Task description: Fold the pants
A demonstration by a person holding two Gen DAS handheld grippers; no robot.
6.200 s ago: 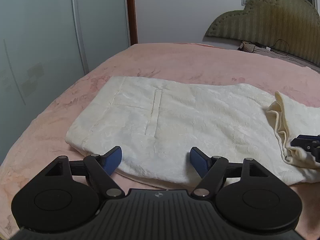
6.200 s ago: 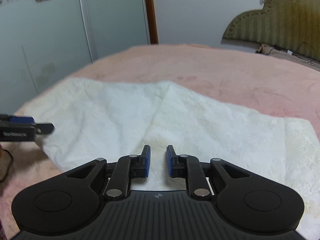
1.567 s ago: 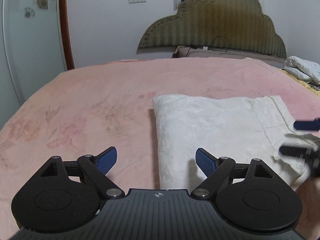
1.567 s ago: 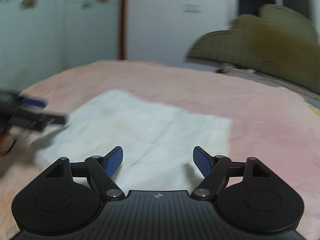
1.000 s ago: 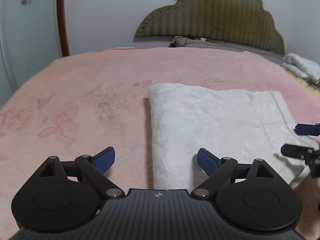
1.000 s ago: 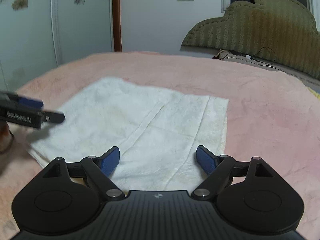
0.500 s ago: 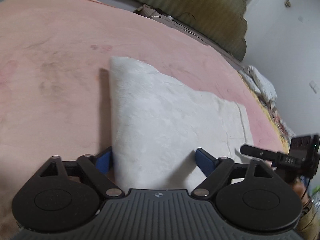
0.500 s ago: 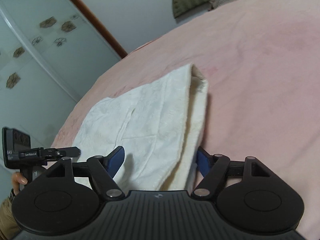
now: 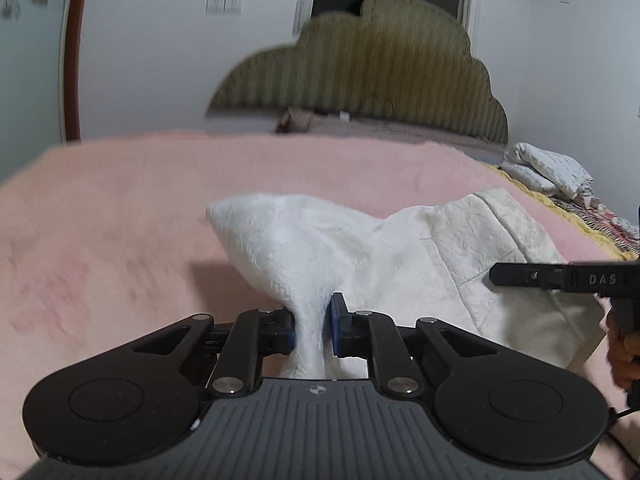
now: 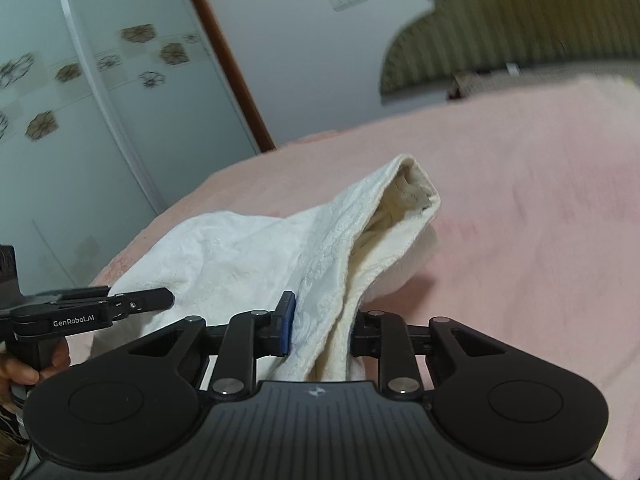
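Change: half a second ago both grippers stood wide over the flat pants; their jaws have just been closing, and now the cloth is between them and rises from the bed.
Left gripper (image 9: 311, 328): clamped on the near left corner of the pants (image 9: 360, 248).
Right gripper (image 10: 320, 330): clamped on the near right edge, where several layers show.
Pants: white, folded, lying on the pink bed (image 9: 120, 208); the near edge is lifted, the far part rests on the blanket.
Count: one pair of pants, two grippers, one headboard (image 9: 360, 80), one bundle of laundry (image 9: 548, 168) at the far right.
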